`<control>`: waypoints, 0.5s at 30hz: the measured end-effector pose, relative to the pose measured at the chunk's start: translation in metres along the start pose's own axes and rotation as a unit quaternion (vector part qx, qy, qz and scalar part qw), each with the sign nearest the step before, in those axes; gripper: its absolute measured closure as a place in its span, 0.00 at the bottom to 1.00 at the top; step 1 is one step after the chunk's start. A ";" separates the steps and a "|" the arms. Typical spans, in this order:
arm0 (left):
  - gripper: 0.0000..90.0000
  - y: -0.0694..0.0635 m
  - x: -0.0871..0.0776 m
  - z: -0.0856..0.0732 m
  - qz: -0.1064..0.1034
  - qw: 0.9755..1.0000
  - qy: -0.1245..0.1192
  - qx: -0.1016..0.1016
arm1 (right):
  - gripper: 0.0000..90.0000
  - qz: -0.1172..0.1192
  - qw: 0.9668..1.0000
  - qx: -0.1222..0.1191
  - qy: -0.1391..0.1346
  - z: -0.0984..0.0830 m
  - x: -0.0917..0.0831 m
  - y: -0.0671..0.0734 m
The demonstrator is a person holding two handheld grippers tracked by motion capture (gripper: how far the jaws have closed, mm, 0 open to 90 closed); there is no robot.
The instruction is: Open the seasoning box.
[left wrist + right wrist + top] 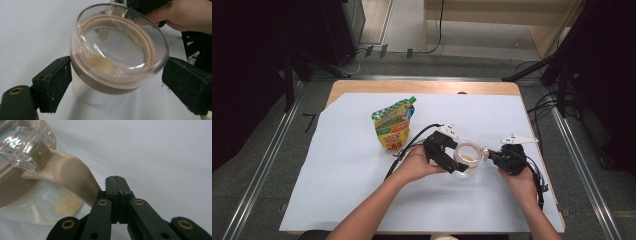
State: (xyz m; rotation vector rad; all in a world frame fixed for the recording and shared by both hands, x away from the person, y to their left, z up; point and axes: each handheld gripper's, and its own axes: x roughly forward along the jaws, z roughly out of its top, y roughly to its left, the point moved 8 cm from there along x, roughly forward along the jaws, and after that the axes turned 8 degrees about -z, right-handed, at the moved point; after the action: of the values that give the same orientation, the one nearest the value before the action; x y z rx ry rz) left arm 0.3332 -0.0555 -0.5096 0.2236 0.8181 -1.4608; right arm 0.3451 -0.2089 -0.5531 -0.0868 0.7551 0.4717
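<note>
A clear glass jar (468, 159) with a tan ring and a glass lid (117, 47) stands on the white sheet, a few yellow grains at its bottom (62, 207). My left gripper (460, 159) reaches in from the left, open wide, its jaws either side of the jar's lid (116, 82). The pads (58, 82) stand close to the tan ring; whether they touch is unclear. My right gripper (488, 153) is shut with nothing between its jaws (117, 181). Its tip rests beside the jar's tan latch lever (70, 175) on the jar's right side.
A green and yellow stand-up pouch (394, 125) lies to the left behind the jar. The white sheet (337, 190) covers most of the wooden table (422, 86). Cables trail from both grippers toward the front edge.
</note>
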 end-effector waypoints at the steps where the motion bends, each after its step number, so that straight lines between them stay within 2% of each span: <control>1: 0.11 0.000 0.000 0.000 0.000 1.000 0.000 0.000 | 1.00 0.000 1.000 0.000 0.000 0.000 0.000 0.000; 5: 0.10 0.001 0.006 0.000 0.011 1.000 0.003 0.019 | 1.00 -0.002 1.000 -0.005 0.002 0.000 0.001 0.004; 15: 0.09 0.002 0.011 0.001 0.018 0.999 -0.002 0.026 | 1.00 -0.001 1.000 0.001 0.003 0.000 0.001 0.004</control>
State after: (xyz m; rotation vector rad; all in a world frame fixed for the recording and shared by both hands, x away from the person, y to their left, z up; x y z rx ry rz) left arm 0.3337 -0.0646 -0.5167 0.2728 0.7688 -1.4491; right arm 0.3443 -0.2049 -0.5534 -0.0878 0.7614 0.4690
